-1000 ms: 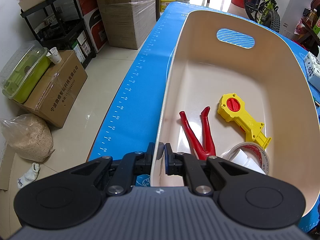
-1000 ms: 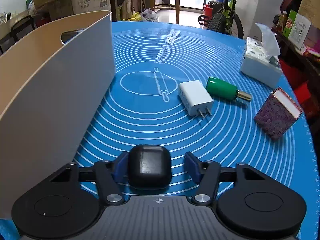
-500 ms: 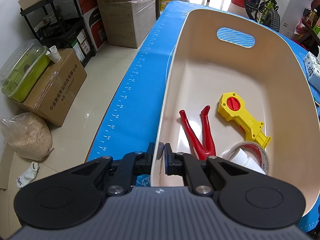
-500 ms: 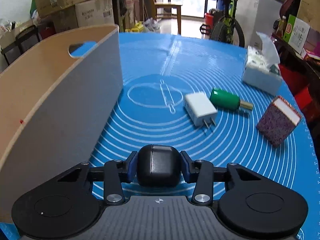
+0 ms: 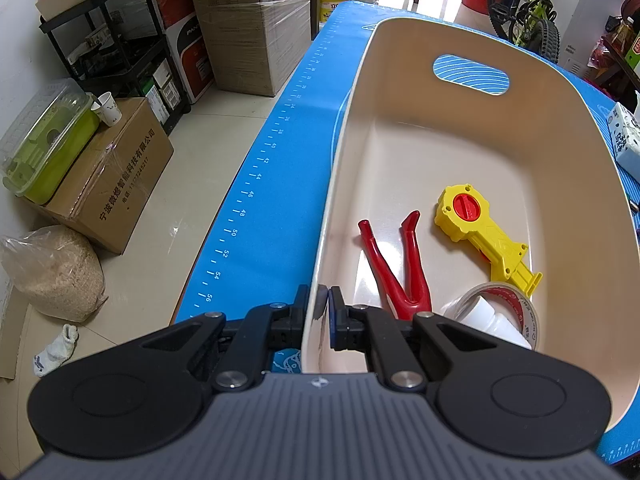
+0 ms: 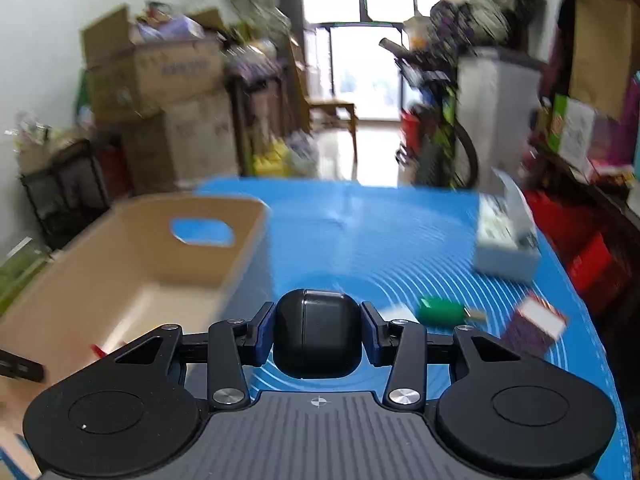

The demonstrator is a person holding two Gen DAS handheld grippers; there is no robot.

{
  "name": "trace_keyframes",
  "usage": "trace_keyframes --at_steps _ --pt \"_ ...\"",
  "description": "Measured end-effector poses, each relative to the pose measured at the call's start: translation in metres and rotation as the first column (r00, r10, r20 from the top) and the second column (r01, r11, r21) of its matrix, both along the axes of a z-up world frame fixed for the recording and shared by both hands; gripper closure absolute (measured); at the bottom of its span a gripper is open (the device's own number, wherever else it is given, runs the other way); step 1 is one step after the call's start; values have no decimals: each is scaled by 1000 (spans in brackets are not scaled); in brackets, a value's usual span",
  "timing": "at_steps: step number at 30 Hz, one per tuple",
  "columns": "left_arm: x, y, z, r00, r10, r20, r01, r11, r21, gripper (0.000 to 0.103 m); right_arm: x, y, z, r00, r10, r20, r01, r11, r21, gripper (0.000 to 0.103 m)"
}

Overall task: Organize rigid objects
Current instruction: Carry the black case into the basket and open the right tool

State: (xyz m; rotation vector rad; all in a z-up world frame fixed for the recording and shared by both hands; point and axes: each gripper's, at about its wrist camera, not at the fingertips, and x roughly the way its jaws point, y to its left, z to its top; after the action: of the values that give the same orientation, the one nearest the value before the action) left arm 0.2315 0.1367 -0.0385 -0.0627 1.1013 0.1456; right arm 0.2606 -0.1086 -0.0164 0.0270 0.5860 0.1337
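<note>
Left wrist view: the left gripper sits at the lower centre of the frame, its fingers clamped on the near rim of the cream bin, one finger outside the wall and one inside. The bin stands on the blue mat that covers the counter and fills the centre and right of the frame. A slot handle is cut in its far wall, at the upper right. Inside the bin, on its floor: red pliers at the centre right, handles spread toward the top of the frame; a yellow toy with a red dial just right of them; a roll of tape at the lower right, with a white piece lying across it. The pliers and the yellow toy lie near each other but apart. Cardboard boxes and a sack of grain stand on the floor at the left of the frame.

Right wrist view: heavily blurred. The right gripper is at the lower centre, its fingers closed on a black earbud case, one pad on each side. The case sits upright between the pads, clear of the mat, with its lid seam toward the top. The cream bin appears at the left of this frame. On the mat at the right of the frame lie a green cylinder, a small patterned box and a tissue box, well apart from the bin. A white item shows partly just left of the green cylinder; what it is cannot be told from this frame.
</note>
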Motion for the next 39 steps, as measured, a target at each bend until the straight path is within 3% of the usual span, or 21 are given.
trace_keyframes --at_steps 9,20,27,29,34,36,39 --pt "0 0 0 1000 1 -2 -1 1000 -4 92 -5 35 21 989 132 60 -132 991 -4 53" --pt "-1 0 0 1000 -1 -2 1 1000 1 92 -11 99 11 945 322 -52 -325 942 -86 53" --pt "0 1 0 1000 -1 -3 1 1000 2 92 -10 121 -11 928 333 -168 -358 922 -146 53" --pt "0 0 1 1000 -2 -3 2 1000 3 92 -12 124 -15 926 333 -175 -364 912 -190 53" --pt "0 1 1 1000 -2 -2 2 1000 5 92 -13 125 -14 926 333 -180 -366 908 -203 54" --pt "0 1 1 1000 -2 -3 2 1000 7 92 -12 124 -12 926 333 -178 -365 911 -192 52" --pt "-1 2 1 1000 -2 -3 2 1000 8 92 -10 119 -10 924 340 -176 -366 918 -152 39"
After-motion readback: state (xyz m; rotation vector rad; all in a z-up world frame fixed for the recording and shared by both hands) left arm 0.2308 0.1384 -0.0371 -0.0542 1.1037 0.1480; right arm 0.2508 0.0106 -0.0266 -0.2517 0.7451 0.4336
